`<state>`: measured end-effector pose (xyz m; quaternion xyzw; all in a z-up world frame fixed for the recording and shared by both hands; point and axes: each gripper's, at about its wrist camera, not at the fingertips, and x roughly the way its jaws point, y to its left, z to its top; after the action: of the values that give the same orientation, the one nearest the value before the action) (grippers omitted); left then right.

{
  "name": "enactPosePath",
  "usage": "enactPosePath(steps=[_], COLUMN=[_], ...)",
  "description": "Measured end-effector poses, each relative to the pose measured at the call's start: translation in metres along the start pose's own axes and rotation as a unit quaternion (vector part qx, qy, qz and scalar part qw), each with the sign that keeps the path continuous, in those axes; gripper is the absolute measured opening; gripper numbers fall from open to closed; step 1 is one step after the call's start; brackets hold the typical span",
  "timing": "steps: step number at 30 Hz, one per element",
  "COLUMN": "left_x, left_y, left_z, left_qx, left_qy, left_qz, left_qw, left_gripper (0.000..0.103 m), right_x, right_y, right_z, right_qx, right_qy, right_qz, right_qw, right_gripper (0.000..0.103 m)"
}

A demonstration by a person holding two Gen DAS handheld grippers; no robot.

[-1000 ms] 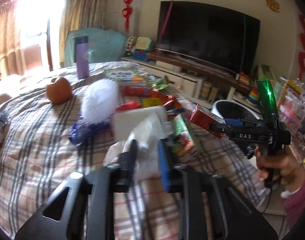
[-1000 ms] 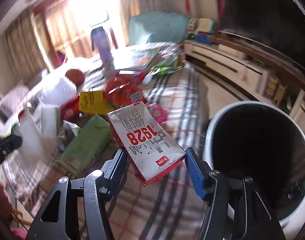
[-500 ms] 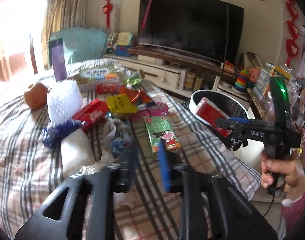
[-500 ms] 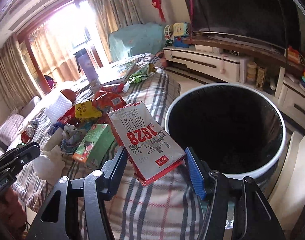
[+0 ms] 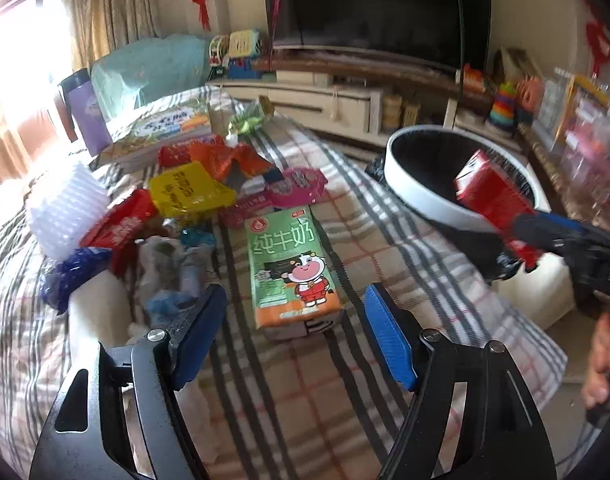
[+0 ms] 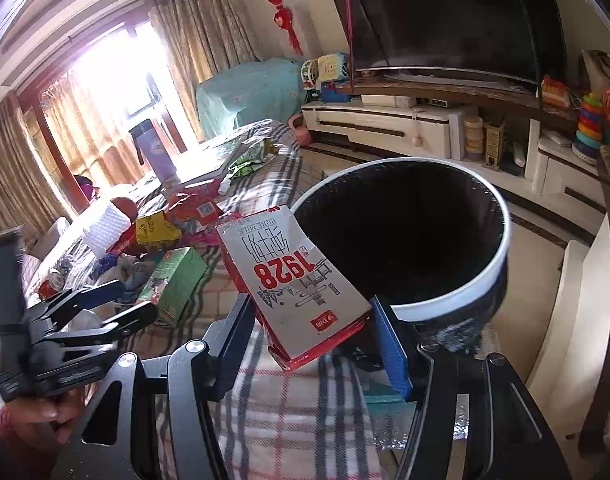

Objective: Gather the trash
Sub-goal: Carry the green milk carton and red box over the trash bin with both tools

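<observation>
- Left gripper (image 5: 291,336) now clear of the crumpled white tissue, jaws just spread wide and empty, lined up on green flat milk carton (image 5: 292,266) lying near on the cloth.
- Right gripper (image 6: 311,344) clenched on red-and-white milk carton (image 6: 293,280), carried right to rim of round white-rimmed black bin (image 6: 457,298); drop judged imminent.
- Checked tablecloth (image 5: 385,232) strewn with wrappers; dark television (image 6: 445,12) far behind.

left hand-held gripper (image 5: 293,332) just opening, right hand-held gripper (image 6: 313,336) clamped
</observation>
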<state>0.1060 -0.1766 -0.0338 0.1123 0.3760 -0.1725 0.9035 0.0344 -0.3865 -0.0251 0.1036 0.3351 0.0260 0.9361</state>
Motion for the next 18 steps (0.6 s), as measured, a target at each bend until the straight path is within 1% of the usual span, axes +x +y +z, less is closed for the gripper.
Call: enactPosePath(steps=[2,3,4,5,11,14,18], left_x=[0.009,0.013,0.016,0.017,-0.001,-0.009,-0.017], left_y=[-0.007,-0.010,-0.012,-0.013,-0.023,-0.033,-0.050], left_z=[0.000,-0.001,-0.001,-0.001,0.005,0.013,0.025], left_qx=[0.015,0.024,0.029,0.030,0.034,0.040,0.057], left_qy=[0.008,0.010,0.013,0.014,-0.017,-0.031,-0.049], left_qz=[0.016,0.021,0.021,0.020,-0.015,-0.038,-0.058], left_qw=[0.9997,0.9994,0.9993,0.9992,0.9992,0.9980,0.9955], left_gripper=[0.073,0.059,0.052,0.052,0.052,0.051,0.051], right_x=[-0.002,-0.002,-0.003,-0.004,-0.014,-0.015,-0.017], right_y=[-0.001,-0.002,-0.003,-0.005,-0.015,-0.021,-0.031], right_z=[0.000,0.002,0.002,0.003,0.008,0.011,0.014], right_qx=[0.002,0.003,0.005,0.007,0.014,0.016,0.020], right_qy=[-0.001,-0.002,-0.002,-0.004,-0.020,-0.022,-0.024], right_qz=[-0.002,-0.002,-0.003,-0.003,-0.012,-0.019,-0.031], right_qw=[1.000,1.000,1.000,1.000,1.000,0.999,0.999], right_gripper=[0.060,0.060,0.060,0.060,0.060,0.060,0.060])
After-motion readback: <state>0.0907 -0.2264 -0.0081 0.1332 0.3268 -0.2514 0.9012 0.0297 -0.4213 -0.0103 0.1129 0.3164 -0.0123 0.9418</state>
